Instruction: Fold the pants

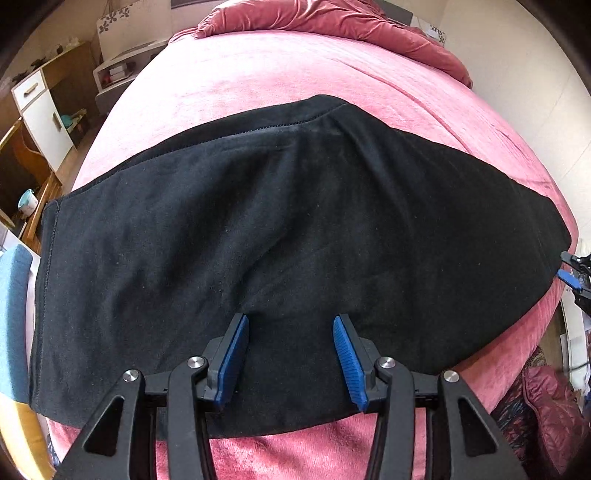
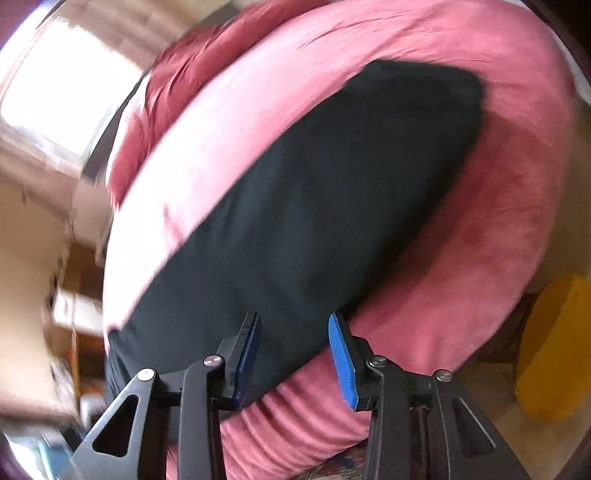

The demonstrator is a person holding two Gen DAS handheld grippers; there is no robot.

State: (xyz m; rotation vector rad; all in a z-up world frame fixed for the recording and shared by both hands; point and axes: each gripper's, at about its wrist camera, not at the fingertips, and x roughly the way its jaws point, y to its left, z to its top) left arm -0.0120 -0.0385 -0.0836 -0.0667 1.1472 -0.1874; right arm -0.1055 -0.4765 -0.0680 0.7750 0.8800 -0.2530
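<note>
Black pants (image 1: 295, 206) lie folded lengthwise, flat across the pink bed cover (image 1: 277, 62), with a hem at the left and a few soft creases in the middle. My left gripper (image 1: 290, 319) hovers open over the near long edge of the pants, with nothing between its blue pads. At the far right end of the pants the right gripper (image 1: 569, 266) shows by the bed's edge. In the blurred right wrist view, the right gripper (image 2: 293, 317) stands open above the near end of the pants (image 2: 314, 184), where cloth meets the bed cover (image 2: 480, 240).
A crumpled dark red duvet (image 1: 332, 22) lies at the head of the bed. A white and wood cabinet (image 1: 40, 114) and a blue chair back (image 1: 13, 317) stand left of the bed. A dark red bag (image 1: 550, 406) and a yellow object (image 2: 554, 350) sit on the floor.
</note>
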